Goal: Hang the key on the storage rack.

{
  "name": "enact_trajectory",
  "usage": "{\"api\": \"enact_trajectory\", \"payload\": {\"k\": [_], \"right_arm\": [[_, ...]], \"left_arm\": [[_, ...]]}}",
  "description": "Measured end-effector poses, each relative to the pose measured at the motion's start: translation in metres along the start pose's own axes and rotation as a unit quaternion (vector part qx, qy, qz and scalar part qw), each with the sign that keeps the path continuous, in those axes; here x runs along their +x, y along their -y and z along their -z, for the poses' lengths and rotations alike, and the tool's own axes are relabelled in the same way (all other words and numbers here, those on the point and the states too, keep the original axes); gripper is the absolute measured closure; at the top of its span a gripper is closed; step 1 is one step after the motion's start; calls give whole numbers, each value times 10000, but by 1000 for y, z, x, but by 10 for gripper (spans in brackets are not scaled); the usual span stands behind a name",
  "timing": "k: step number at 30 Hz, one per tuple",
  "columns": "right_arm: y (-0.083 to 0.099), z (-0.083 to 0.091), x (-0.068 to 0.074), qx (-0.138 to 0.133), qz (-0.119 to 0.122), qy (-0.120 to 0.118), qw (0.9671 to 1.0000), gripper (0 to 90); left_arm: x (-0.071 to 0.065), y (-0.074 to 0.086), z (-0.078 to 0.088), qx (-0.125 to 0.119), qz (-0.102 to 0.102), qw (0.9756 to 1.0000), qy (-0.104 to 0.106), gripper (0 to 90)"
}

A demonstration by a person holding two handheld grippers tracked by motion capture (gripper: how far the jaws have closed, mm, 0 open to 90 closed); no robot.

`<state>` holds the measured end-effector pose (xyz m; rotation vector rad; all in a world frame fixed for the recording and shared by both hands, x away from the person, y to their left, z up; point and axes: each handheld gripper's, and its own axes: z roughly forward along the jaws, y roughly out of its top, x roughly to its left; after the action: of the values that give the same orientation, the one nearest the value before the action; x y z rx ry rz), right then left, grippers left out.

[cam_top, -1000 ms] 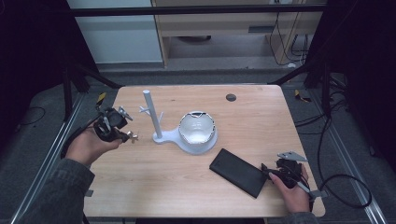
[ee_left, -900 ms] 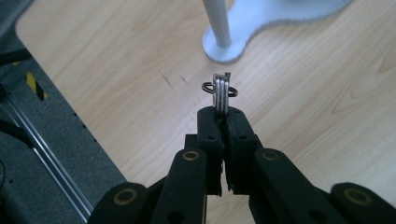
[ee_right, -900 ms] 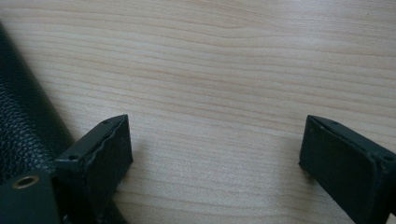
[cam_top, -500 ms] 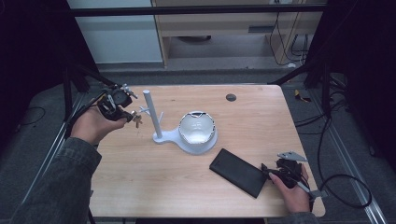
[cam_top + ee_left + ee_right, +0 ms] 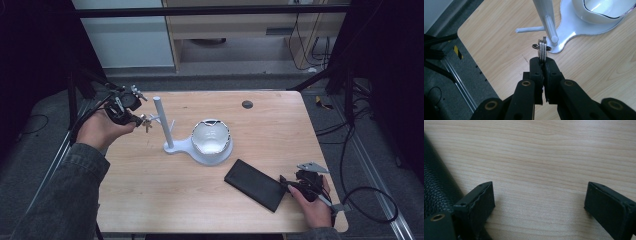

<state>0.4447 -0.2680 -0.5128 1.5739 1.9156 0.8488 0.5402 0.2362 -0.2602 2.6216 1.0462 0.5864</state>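
While the right gripper [image 5: 295, 184] is resting wide open just beside the black case [image 5: 255, 184], nearer than the white stand [image 5: 200, 145], nothing is sitting between its jaws. Farther back, left of the stand's post, the left gripper [image 5: 542, 61] is clamping a bunch of keys [image 5: 542, 48] close to a side peg [image 5: 550, 28].

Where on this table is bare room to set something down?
Free: the near-left wood in front of the white stand, and the far-right corner past the bowl. Crowded: around the stand's pegs by the left gripper, and near-right by the black case.
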Motion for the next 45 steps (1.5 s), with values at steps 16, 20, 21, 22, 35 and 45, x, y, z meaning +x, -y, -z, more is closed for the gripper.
{"api": "enact_trajectory", "payload": {"k": [16, 20, 21, 22, 35, 45], "right_arm": [[0, 0, 0, -1, -2, -1, 10000, 94], [0, 0, 0, 0, 1, 1, 10000, 94], [0, 0, 0, 0, -2, 0, 10000, 94], [0, 0, 0, 1, 1, 0, 10000, 94], [0, 0, 0, 1, -2, -1, 10000, 94], [0, 0, 0, 1, -2, -1, 10000, 94]], "left_arm": [[-1, -4, 2, 14, -68, 10000, 0, 861], [-2, -5, 2, 25, -86, 10000, 5, 860], [-2, -5, 2, 33, -97, 9999, 13, 861], [-2, -5, 2, 28, -100, 9999, 16, 861], [-5, -9, -1, 65, -153, 9998, 77, 860], [-6, -13, -5, 25, -112, 9999, 60, 860]]}}
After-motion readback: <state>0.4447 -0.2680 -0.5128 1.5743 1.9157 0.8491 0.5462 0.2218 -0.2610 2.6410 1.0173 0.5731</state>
